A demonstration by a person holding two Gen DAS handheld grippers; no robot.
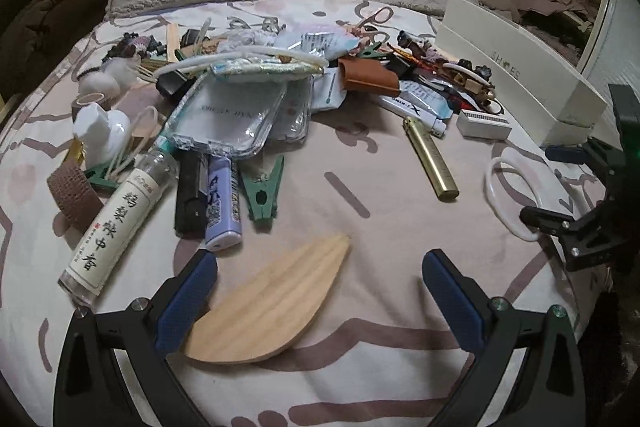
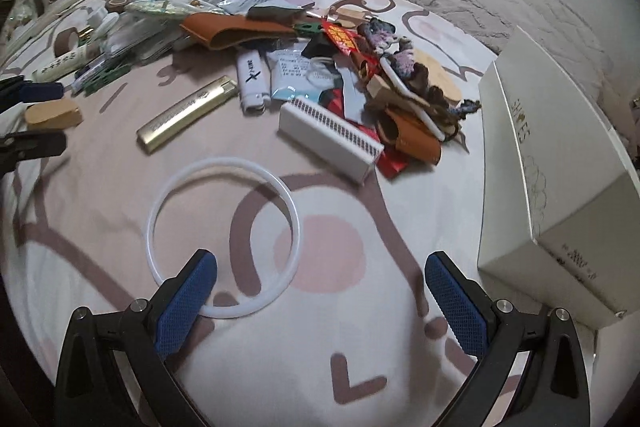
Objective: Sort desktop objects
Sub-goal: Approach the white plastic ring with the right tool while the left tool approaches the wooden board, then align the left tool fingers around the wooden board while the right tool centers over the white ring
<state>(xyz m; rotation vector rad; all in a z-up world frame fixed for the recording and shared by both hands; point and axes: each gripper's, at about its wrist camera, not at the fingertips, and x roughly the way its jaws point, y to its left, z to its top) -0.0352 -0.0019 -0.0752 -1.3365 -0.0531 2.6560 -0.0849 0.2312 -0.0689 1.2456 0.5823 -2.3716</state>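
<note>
Your left gripper [image 1: 320, 291] stands wide open over one wooden leaf tray [image 1: 268, 303], gripping nothing. Your right gripper [image 2: 320, 291], equally wide, straddles one white ring [image 2: 222, 237]; two lighters [image 2: 186, 113] lie beyond.

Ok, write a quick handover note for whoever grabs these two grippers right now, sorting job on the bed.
Left gripper: open, empty, over the wooden leaf-shaped piece; its left finger touches or overlaps the piece's edge.
Right gripper: open, empty, at the near edge of the white ring, which lies flat on the bedsheet.
Things: the mixed pile sits mid-bed; the gold lighter and white comb box lie loose in front of it. The white shoe box stands closed on the right.
Done: no sorted groups visible.
Left: practically everything; probably start with the leaf piece and ring.
</note>
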